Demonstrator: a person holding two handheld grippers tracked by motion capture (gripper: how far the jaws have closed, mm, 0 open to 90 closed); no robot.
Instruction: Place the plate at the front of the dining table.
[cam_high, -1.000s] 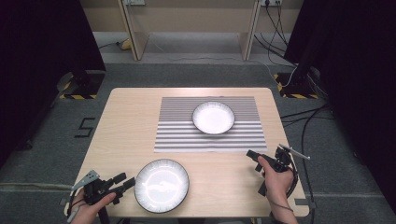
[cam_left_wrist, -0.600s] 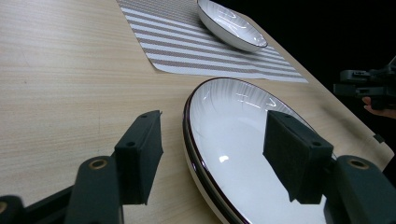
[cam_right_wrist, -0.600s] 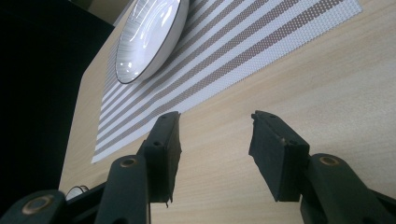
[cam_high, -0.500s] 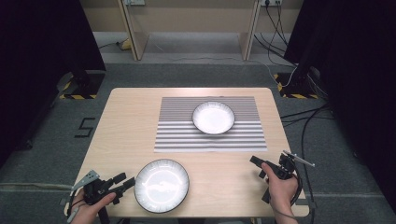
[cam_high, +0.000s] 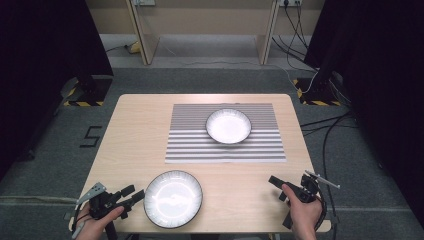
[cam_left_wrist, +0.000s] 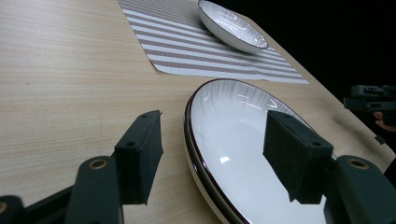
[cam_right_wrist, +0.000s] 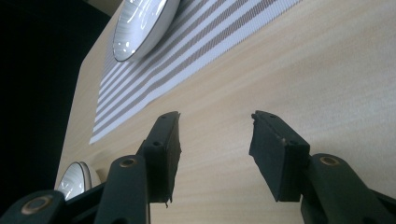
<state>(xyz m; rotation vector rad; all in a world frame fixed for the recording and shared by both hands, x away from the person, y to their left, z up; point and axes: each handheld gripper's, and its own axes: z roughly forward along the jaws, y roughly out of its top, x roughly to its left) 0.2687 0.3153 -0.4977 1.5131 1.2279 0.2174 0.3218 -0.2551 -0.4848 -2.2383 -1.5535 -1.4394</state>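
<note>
right gripper (cam_high: 278, 187) retreated; plate (cam_high: 173, 198) rim seemingly between left jaws

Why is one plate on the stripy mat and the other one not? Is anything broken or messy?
Nothing looks broken or spilled. The smaller plate sits flat on the striped mat. The larger plate lies on bare table near the front edge, its rim between the open jaws of the left gripper. That is the one oddity.
</note>
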